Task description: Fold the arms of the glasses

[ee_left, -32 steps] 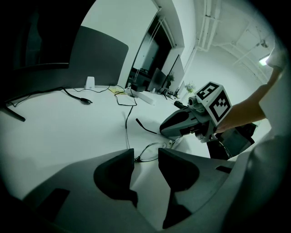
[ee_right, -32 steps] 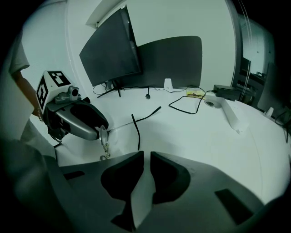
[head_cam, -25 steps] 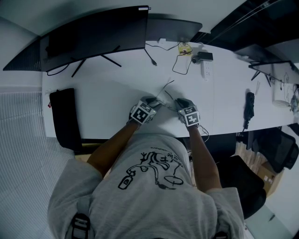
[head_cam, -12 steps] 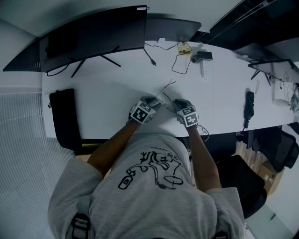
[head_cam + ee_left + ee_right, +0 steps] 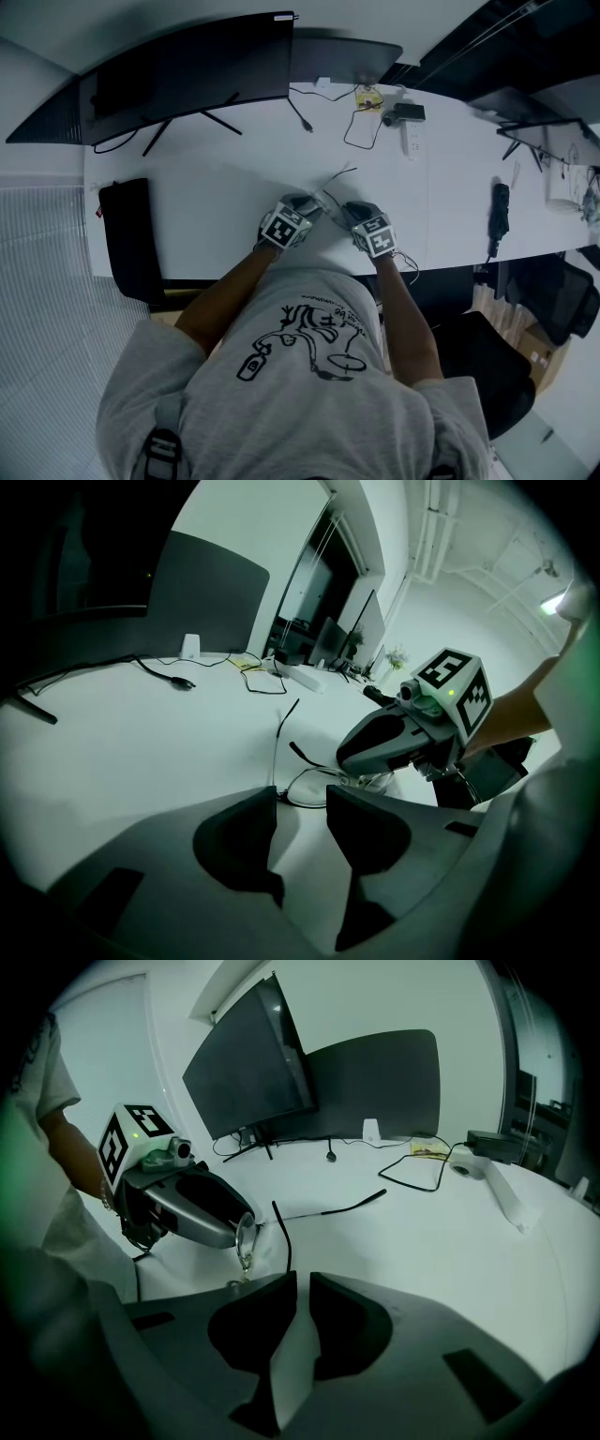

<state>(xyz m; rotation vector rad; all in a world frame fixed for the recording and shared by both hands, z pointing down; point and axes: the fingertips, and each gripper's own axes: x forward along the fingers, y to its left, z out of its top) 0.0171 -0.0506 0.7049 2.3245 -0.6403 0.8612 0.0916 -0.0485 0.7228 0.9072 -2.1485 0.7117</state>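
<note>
- Closest to us, by the near edge of the white tabletop (image 5: 206,197), the right gripper (image 5: 303,1279) has its jaws almost together, pinched on one dark temple arm (image 5: 280,1232).
- Just beside it, the left gripper (image 5: 301,791) has its jaws partly apart, clamped across a lens of the thin wire-rimmed glasses (image 5: 246,1235).
- We find the glasses between the two gripper tips, about midway along that near edge. The second dark arm (image 5: 284,728) sticks out unfolded toward the far edge.
- At the far edge stands a black curved monitor (image 5: 187,70), and a flat black pad (image 5: 127,234) lies at the left edge.
</note>
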